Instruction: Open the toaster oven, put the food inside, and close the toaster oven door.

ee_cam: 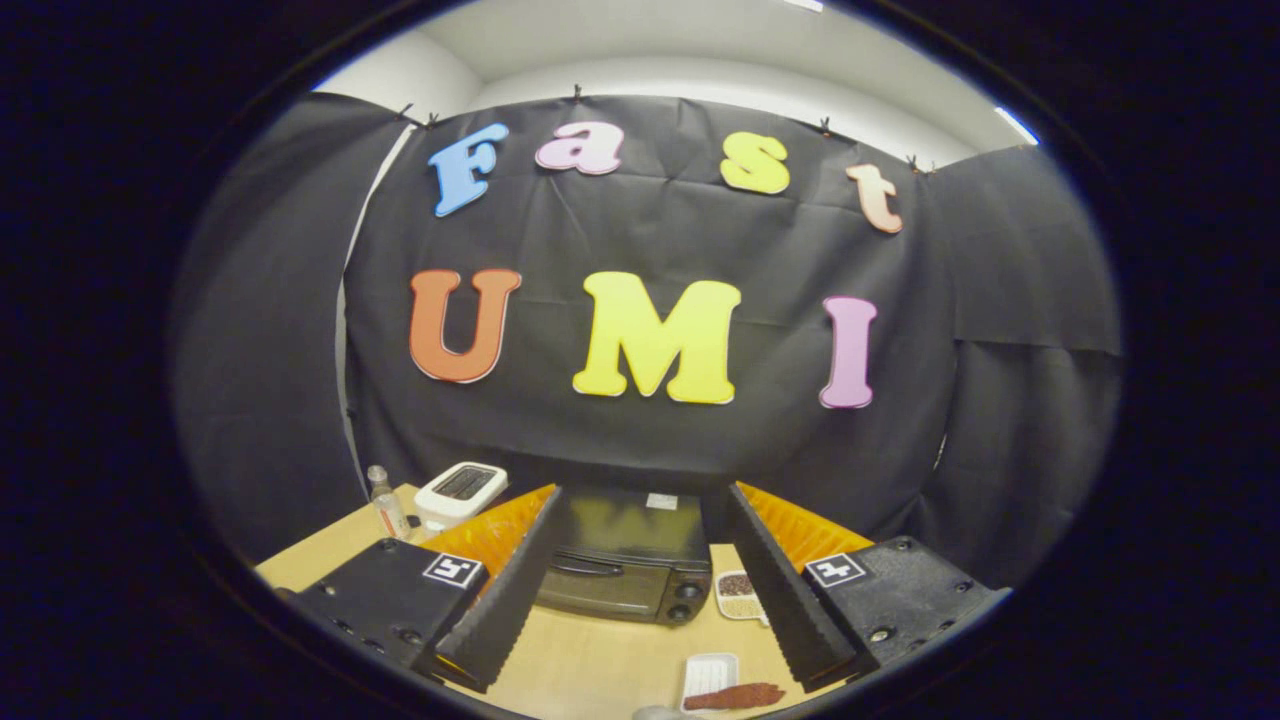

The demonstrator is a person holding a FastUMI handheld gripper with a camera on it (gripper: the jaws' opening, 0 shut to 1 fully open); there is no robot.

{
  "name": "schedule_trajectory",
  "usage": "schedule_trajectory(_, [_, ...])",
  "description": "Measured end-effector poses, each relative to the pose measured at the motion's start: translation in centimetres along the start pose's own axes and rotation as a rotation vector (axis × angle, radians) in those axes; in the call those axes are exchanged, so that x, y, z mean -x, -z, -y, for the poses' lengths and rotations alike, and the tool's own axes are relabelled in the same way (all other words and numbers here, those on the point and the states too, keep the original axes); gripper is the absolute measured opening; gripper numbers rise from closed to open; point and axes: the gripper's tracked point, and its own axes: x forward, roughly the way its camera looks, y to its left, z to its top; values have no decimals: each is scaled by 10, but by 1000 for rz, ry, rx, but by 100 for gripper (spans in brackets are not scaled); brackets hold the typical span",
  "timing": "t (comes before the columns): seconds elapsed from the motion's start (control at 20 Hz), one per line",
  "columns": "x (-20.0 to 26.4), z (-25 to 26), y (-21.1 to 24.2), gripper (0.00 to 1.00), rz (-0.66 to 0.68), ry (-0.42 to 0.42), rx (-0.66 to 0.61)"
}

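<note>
A black toaster oven (622, 565) stands on the wooden table (590, 660), its door shut and the handle across the front, knobs at its right side. It sits beyond and between my fingers. My gripper (640, 590) is open, with nothing between the fingers. A reddish-brown strip of food (735, 696) lies on a small white tray (708, 676) near the table's front, by the right finger.
A white pop-up toaster (460, 492) stands at the back left of the oven, with a small clear bottle (385, 503) beside it. A small white dish (738, 594) with grains sits right of the oven. Bare tabletop lies in front of the oven.
</note>
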Motion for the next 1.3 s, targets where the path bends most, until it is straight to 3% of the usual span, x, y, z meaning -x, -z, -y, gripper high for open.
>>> schedule_trajectory(0.3, [-95,-38,85,100,-152,-13,-63])
schedule_trajectory(0.6, [-152,-58,138,100,-264,17,-38])
schedule_trajectory(0.95, [-146,-60,149,100,-283,45,-104])
schedule_trajectory(1.3, [-105,-66,163,100,-304,25,-62])
